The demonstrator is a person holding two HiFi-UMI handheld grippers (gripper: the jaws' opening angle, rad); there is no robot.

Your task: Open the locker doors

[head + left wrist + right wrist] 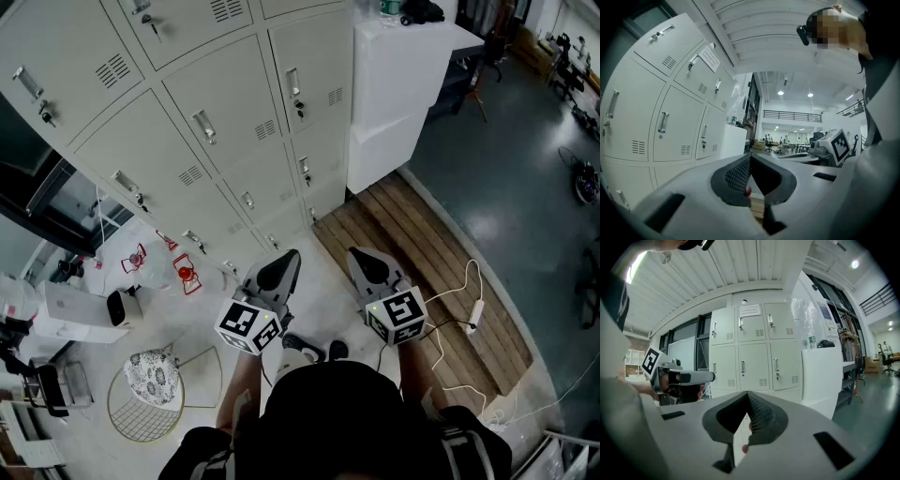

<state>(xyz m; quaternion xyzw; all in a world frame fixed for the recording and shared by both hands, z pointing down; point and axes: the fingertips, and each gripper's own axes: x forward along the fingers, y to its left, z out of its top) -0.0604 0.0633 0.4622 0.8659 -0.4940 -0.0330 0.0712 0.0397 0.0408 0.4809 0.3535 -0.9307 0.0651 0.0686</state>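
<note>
A bank of pale grey lockers (216,117) fills the upper left of the head view, and every door in sight is closed, each with a small metal handle (203,126). My left gripper (289,255) and right gripper (359,253) are held side by side close to my body, tips pointing at the bottom row, well short of the doors. Both are shut with nothing between the jaws. The left gripper view has its tips (750,157) met, lockers (670,122) to the left. The right gripper view has its tips (748,394) met, lockers (754,352) straight ahead.
A tall white cabinet (394,84) stands right of the lockers. A wooden slatted platform (427,272) lies on the floor to my right, with a white cable and power strip (473,309). At lower left are a round wire stand (150,394) and small red items (185,274).
</note>
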